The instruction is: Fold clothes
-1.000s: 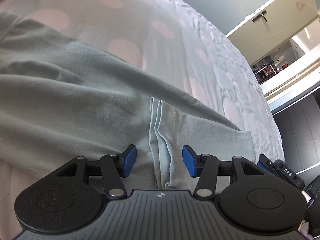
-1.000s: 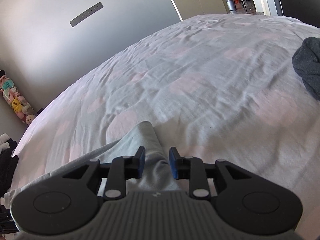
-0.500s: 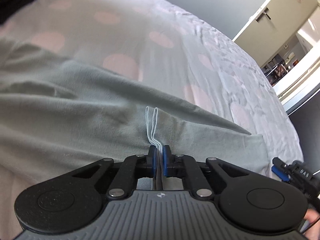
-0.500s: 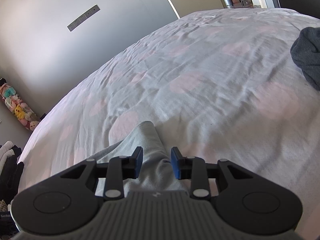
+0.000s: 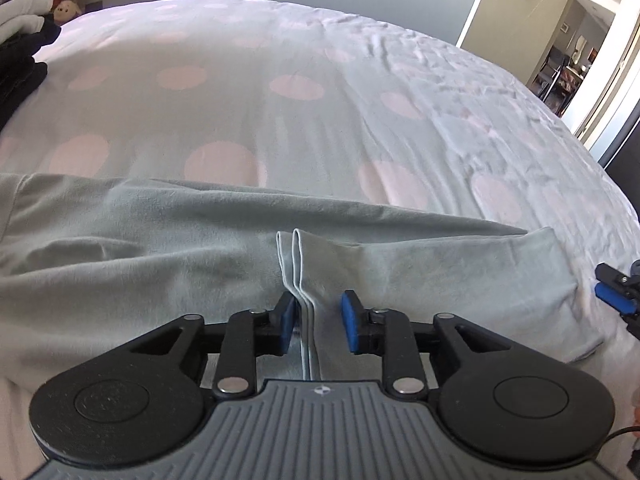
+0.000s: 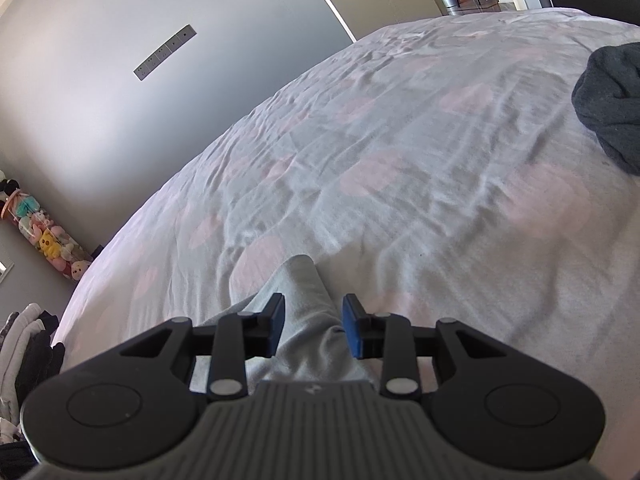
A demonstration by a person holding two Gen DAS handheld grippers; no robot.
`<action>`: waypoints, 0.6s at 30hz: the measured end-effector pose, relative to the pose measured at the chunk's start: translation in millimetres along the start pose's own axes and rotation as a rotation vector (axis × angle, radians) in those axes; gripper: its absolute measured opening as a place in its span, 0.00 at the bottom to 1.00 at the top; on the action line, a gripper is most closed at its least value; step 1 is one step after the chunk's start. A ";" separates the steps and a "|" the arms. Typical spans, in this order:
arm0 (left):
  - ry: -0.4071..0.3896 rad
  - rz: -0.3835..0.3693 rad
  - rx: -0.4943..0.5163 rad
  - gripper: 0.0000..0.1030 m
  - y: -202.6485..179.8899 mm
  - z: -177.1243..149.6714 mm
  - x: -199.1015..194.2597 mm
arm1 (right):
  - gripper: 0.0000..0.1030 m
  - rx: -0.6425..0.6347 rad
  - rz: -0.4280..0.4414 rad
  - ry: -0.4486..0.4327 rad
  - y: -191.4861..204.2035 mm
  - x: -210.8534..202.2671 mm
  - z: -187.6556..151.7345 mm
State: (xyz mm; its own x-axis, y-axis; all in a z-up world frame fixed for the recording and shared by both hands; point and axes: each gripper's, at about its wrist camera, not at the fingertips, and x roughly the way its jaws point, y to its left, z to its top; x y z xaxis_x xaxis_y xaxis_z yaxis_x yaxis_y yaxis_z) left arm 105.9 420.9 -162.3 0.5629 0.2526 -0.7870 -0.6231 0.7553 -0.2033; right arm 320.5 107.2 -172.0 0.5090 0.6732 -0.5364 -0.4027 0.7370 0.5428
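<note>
A pale grey-green garment [image 5: 160,248] lies spread across the near part of the bed [image 5: 320,120], which has a pink-dotted cover. Its doubled hem [image 5: 294,264] runs between the fingers of my left gripper [image 5: 318,316], whose jaws are opening. The left pad still touches the hem and the right pad stands clear of it. My right gripper [image 6: 314,320] is over the garment's corner [image 6: 306,280]. Its pads are apart and cloth lies between them and spreads under the left finger. A blue pad [image 5: 608,294] of it shows beside the garment's right end.
A dark grey garment [image 6: 608,112] is bunched at the bed's right side. Stacked black and white clothes [image 5: 24,40] sit at the left edge. Plush toys [image 6: 52,240] stand by the wall, and an open door [image 5: 500,8] is beyond the bed.
The left gripper closed on the hem half a second ago and its jaws have since parted. The left view has tilted up and rolled, showing more bed. The right gripper barely moved.
</note>
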 end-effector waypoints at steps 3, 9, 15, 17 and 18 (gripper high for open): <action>0.016 -0.032 -0.042 0.29 6.1 -0.8 9.4 | 0.35 0.000 0.006 0.001 0.2 -0.4 0.2; -0.058 -0.050 0.002 0.10 0.6 -7.3 -2.1 | 0.35 0.001 -0.008 0.020 -2.2 6.0 -1.8; -0.139 -0.045 0.072 0.09 -14.6 -1.4 -27.7 | 0.35 -0.016 -0.013 0.022 -0.9 6.6 -4.7; -0.164 -0.047 0.094 0.09 -19.7 5.1 -39.7 | 0.35 -0.020 -0.015 0.015 -0.8 5.3 -5.0; -0.176 -0.049 0.105 0.09 -22.1 9.2 -46.3 | 0.35 -0.020 -0.016 0.008 -0.9 4.6 -4.7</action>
State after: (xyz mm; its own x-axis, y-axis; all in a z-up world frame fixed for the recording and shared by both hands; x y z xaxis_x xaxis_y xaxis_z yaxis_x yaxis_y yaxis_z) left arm 98.6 398.0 -116.0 0.6827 0.3089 -0.6622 -0.5378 0.8259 -0.1692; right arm 319.6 109.9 -178.0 0.5095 0.6618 -0.5500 -0.4095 0.7486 0.5215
